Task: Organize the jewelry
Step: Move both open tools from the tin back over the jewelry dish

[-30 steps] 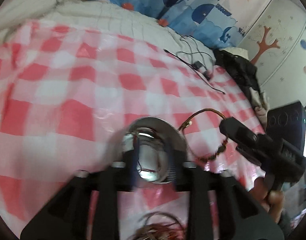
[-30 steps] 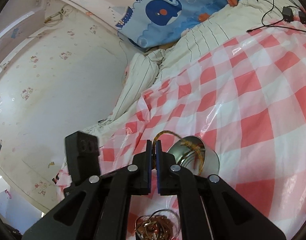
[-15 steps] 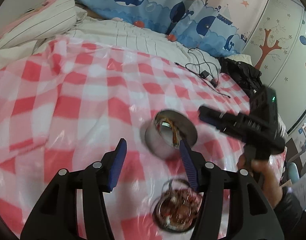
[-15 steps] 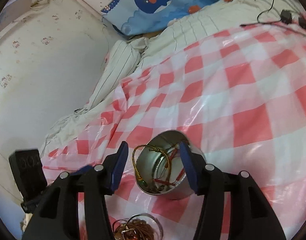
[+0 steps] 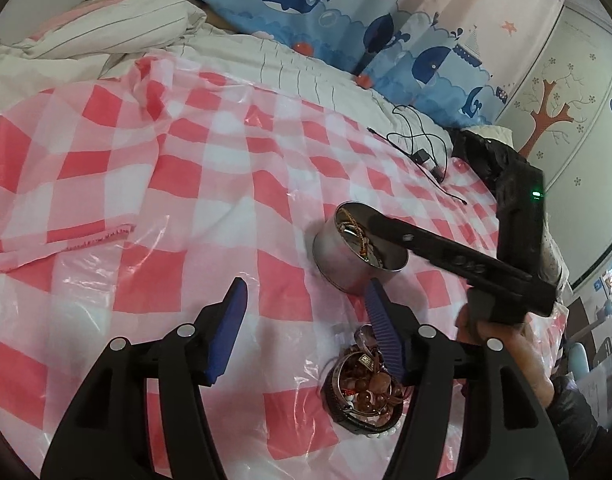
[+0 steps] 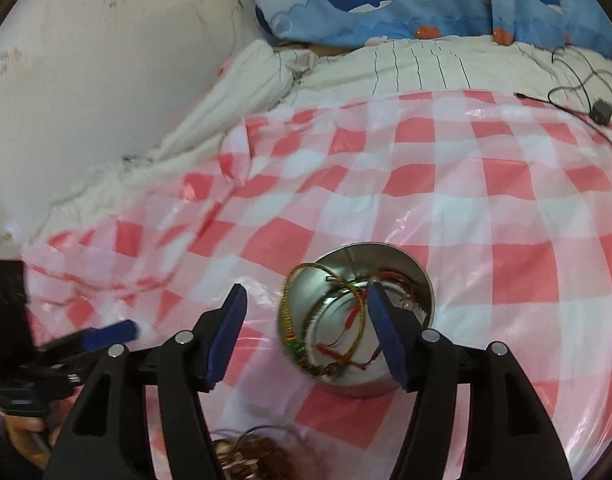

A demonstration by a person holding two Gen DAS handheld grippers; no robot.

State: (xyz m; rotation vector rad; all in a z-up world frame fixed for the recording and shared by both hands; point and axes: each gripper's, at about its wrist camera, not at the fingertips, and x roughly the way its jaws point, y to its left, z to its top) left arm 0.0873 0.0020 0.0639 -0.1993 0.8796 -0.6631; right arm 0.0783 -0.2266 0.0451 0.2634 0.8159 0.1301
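A round metal tin (image 5: 348,262) stands on the red and white checked sheet (image 5: 186,208) and holds bracelets. It also shows in the right wrist view (image 6: 420,280), with a gold and green cord bracelet (image 6: 292,334) hanging over its near rim. A small dish of beaded jewelry (image 5: 364,394) lies just in front of the tin; it shows at the bottom of the right wrist view (image 6: 246,458). My left gripper (image 5: 304,320) is open and empty, above the sheet beside the dish. My right gripper (image 6: 306,330) is open and empty over the tin's near side.
Black cables and a charger (image 5: 424,156) lie at the sheet's far right. A striped white quilt (image 5: 106,32) and a blue whale pillow (image 5: 306,4) are at the back. A white wall (image 6: 86,80) borders the bed on the left.
My right gripper opened and let the gold bracelet go into the tin. My left gripper opened, released the tin and drew back toward me.
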